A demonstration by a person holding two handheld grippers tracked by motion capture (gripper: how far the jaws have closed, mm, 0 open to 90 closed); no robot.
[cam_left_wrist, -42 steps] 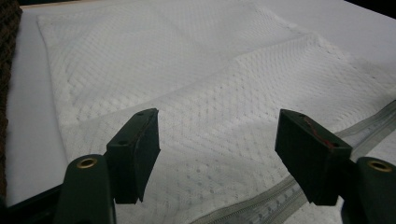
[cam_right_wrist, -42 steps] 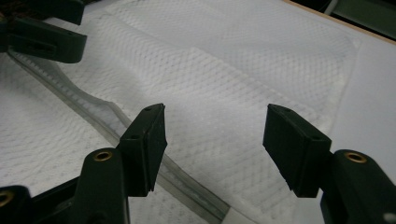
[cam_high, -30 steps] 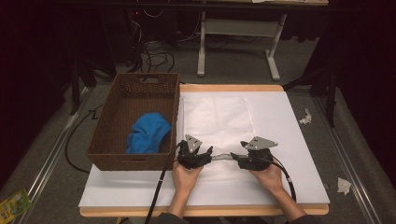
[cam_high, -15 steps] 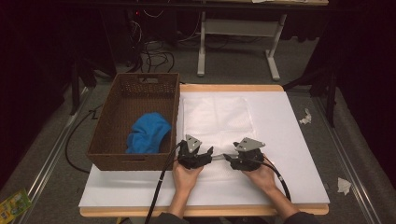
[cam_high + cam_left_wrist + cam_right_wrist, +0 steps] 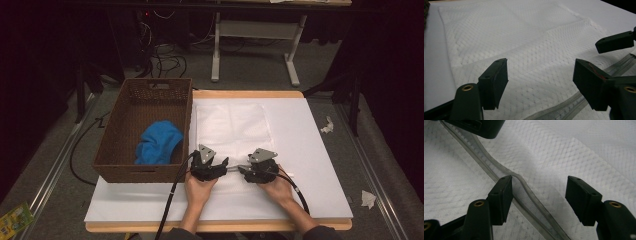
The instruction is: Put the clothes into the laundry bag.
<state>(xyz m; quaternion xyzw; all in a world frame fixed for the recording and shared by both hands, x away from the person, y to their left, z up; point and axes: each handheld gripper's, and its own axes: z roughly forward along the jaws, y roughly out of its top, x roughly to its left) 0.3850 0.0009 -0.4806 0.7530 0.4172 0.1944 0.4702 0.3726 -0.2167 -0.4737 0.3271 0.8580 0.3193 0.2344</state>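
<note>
Left claw (image 5: 223, 165) sits low over the near edge of the white mesh bag (image 5: 232, 130), jaws spread w/ nothing pinched — in the left gripper view I see bare mesh (image 5: 524, 50) between them, and the zipper (image 5: 564, 107) runs under the gap toward the other tool. Right claw (image 5: 243, 170) faces it from the other side, tips near each other, not touching as far as I can tell. Its jaws stand apart too; in the right gripper view the zipper strip (image 5: 529, 195) humps up just against the inner face of one jaw, other jaw well clear of it. No squeeze on the fabric that I can make out.

Bag lies flat on the white sheet (image 5: 310, 150) covering the table (image 5: 250, 94), roughly centre, zipper edge nearest me. Both my hands — left hand (image 5: 198, 189), right hand (image 5: 278, 189) — rest on the sheet behind the tools.

Wicker basket (image 5: 127, 145) stands at the table's left, touching or just beside the bag's left edge; cannot tell which. Blue cloth (image 5: 157, 142) bunched inside it, near-right corner.
</note>
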